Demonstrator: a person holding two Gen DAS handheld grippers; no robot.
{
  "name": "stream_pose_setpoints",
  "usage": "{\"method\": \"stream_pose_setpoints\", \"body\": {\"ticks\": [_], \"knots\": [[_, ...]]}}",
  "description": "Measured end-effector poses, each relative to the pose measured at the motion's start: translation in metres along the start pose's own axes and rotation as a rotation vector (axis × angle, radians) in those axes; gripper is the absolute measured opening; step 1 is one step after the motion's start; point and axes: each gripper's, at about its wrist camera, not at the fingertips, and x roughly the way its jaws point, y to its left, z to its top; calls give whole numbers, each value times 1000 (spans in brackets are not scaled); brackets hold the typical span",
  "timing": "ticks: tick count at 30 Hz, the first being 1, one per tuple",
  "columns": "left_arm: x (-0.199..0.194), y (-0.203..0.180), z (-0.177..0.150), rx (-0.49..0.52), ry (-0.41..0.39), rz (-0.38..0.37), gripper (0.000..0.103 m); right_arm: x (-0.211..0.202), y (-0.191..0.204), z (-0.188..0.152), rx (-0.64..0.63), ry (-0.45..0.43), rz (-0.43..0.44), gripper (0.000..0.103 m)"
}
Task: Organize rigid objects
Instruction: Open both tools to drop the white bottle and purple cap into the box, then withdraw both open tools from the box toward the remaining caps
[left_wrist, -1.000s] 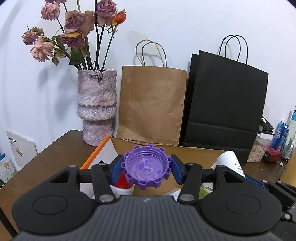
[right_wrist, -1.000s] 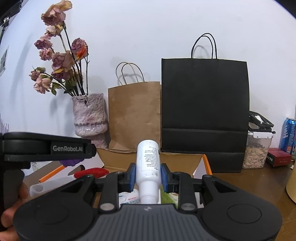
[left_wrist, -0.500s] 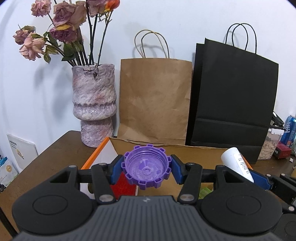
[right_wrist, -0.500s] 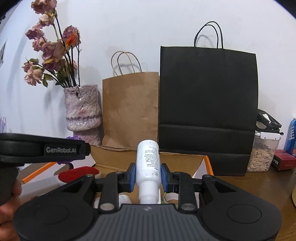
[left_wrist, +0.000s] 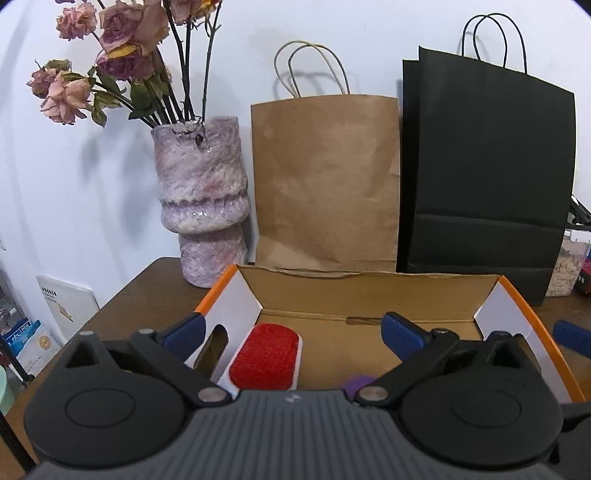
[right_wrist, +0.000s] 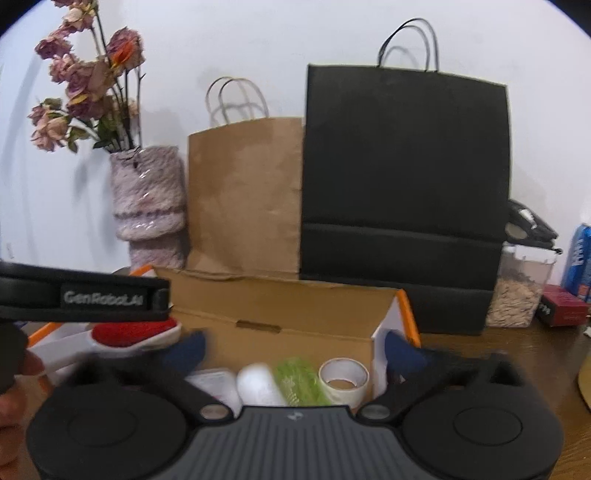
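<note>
Cardboard box (left_wrist: 369, 291) with orange-edged flaps sits open at the centre of both views, on a dark wooden surface (left_wrist: 147, 291). The left tool (left_wrist: 291, 328) hangs over it with its blue-padded fingers spread wide and nothing between them. The right tool (right_wrist: 293, 345) is also spread wide and empty, though its fingers are motion-blurred.

Half a second ago the left tool gripped a purple toothed cap (left_wrist: 356, 380); now only a sliver of that purple shows low in the left view, inside the box, just above the tool body. The right tool then pinched a white bottle (right_wrist: 258, 384) upright; now the bottle lies on its side in the box at lower centre of the right view, its long axis running away from the camera, toward the box's far wall.

Beside the bottle to the right lie a green ridged object (right_wrist: 299, 380) and a roll of tape (right_wrist: 343, 378) with its opening facing up. A red-padded brush (left_wrist: 266, 356) lies at the left side of the box, long axis also pointing toward the far wall.

Behind the box stand a mottled pink vase of dried roses (left_wrist: 201, 199), a brown paper bag (left_wrist: 325, 181) and a black paper bag (left_wrist: 487, 177), all against a white wall.
</note>
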Motion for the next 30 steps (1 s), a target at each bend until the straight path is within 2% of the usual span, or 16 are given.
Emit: {"method": "stream_pose_setpoints", "body": {"ticks": [17, 30], "knots": [[-2, 3, -2, -18, -4, -7, 103, -2, -3, 1, 10, -8, -3, 103], [-21, 9, -6, -41, -17, -25, 103, -24, -7, -2, 12, -34, -9, 103]]}}
